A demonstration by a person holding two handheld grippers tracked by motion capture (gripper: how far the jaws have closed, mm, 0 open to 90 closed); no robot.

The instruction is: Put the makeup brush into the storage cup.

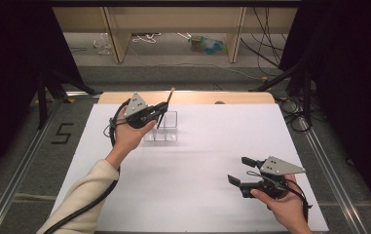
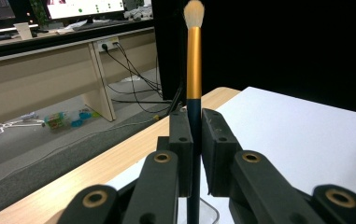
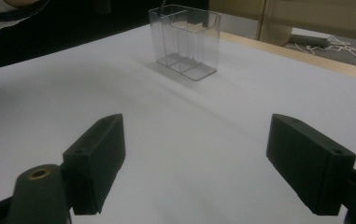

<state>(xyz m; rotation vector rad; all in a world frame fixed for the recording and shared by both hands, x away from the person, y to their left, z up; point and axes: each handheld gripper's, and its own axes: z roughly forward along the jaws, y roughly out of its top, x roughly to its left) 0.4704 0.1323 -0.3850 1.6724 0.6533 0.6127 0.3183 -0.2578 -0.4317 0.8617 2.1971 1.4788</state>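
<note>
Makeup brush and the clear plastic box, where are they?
makeup brush (image 2: 194,60), left gripper view, on its gold band.
clear plastic box (image 3: 199,35), right gripper view, on its front wall.

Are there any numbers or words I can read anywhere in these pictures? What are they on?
"5": a dark number on the grey floor, left of the table, in the high view.
Monitor screen in the left gripper view: bright, with small dots, too blurred to read.
Nothing readable on the brush or the clear organizer.
</note>
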